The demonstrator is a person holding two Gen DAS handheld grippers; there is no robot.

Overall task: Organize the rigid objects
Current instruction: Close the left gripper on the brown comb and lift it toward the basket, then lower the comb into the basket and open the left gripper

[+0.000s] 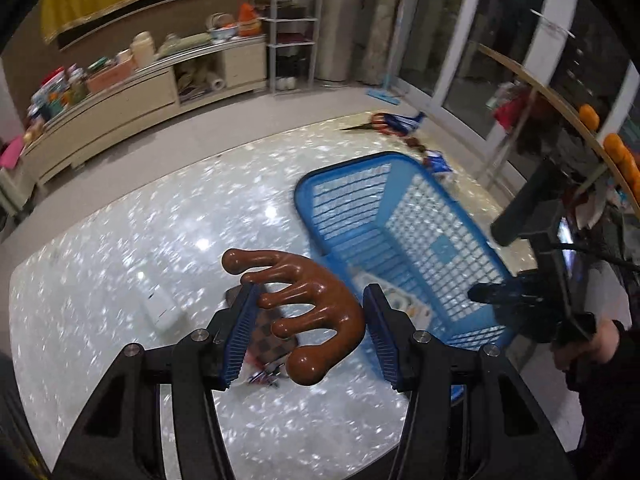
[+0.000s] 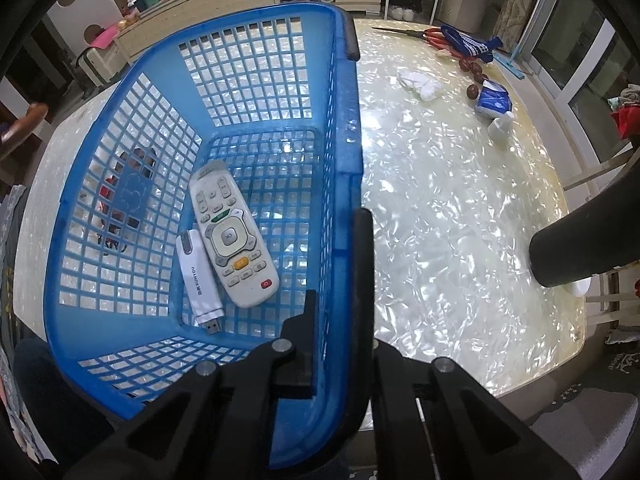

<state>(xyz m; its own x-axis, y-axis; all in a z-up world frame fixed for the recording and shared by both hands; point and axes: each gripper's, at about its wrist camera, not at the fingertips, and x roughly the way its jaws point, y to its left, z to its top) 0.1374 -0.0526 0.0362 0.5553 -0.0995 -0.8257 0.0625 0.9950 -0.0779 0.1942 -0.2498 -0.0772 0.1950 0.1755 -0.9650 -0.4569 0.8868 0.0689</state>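
My left gripper [image 1: 310, 288] is shut on a brown wooden massager [image 1: 316, 300] with rounded prongs, held above the pearly table [image 1: 120, 240]. Below it lie a checkered wallet [image 1: 268, 336] and a small white box [image 1: 160, 308]. The blue plastic basket [image 1: 340, 168] stands just to the right. My right gripper [image 2: 338, 256] is shut on the right wall of the basket [image 2: 344, 120], one finger inside and one outside. In the basket lie a white remote [image 2: 234, 240] and a white USB stick [image 2: 198, 280]. The right gripper [image 1: 540, 280] also shows in the left wrist view.
On the table's far right lie red-handled scissors [image 2: 420, 34], a blue packet [image 2: 494, 100], a white cup [image 2: 500, 126], crumpled tissue [image 2: 420, 84] and several brown fruits [image 2: 472, 68]. A low cabinet [image 1: 120, 108] stands beyond the table.
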